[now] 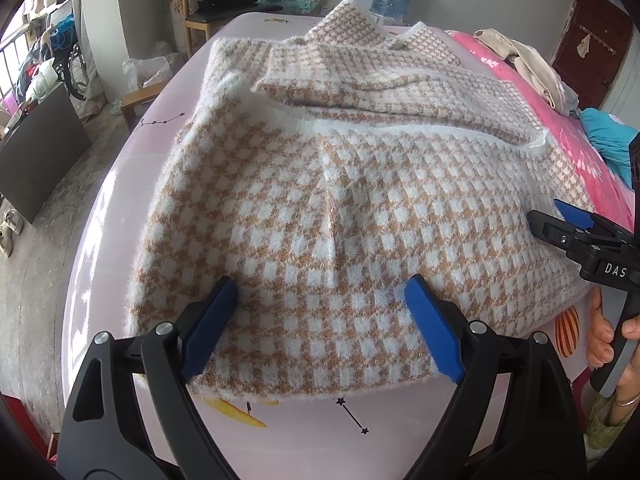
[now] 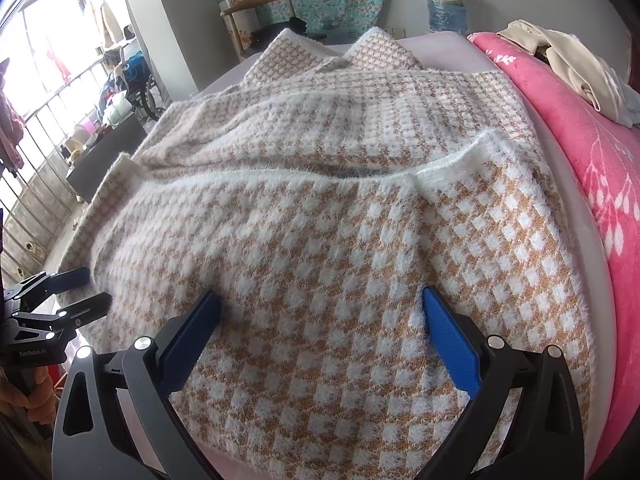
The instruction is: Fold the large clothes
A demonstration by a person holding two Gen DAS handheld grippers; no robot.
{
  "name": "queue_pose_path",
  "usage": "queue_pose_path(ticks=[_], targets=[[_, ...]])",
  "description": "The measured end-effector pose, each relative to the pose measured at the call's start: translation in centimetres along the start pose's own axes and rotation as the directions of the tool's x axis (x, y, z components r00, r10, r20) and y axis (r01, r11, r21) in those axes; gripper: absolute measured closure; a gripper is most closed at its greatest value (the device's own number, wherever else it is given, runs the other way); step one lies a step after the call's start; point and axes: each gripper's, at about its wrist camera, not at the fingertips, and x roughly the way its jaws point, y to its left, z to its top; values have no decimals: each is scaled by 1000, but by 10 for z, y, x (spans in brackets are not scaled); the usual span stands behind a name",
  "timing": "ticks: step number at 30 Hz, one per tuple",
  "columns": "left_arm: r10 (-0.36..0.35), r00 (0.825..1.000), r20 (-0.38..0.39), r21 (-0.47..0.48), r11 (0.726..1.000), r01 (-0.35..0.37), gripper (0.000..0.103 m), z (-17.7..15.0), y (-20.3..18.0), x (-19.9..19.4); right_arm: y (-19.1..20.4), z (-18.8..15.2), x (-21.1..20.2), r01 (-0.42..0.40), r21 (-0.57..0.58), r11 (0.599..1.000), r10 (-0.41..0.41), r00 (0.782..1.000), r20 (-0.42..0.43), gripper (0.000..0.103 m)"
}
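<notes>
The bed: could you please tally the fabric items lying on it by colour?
Tan-and-white checked sweater: 1
Pink floral blanket: 1
Beige garment: 1
Teal item: 1
Total: 4

A fuzzy sweater in tan and white houndstooth check with white trim lies on a pale pink bed sheet printed with black star constellations. Beside it is a hot pink blanket with white leaf sprigs. Each hand-held gripper is black with blue fingers.
</notes>
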Motion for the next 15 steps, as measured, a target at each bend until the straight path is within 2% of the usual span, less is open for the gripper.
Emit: queue_pose_path(ticks=[15], targets=[[35,999,-20,-10,999,-35,18,2,-5,3,-3,-1,0,-15,-1,1000,15,1000,-4,6]])
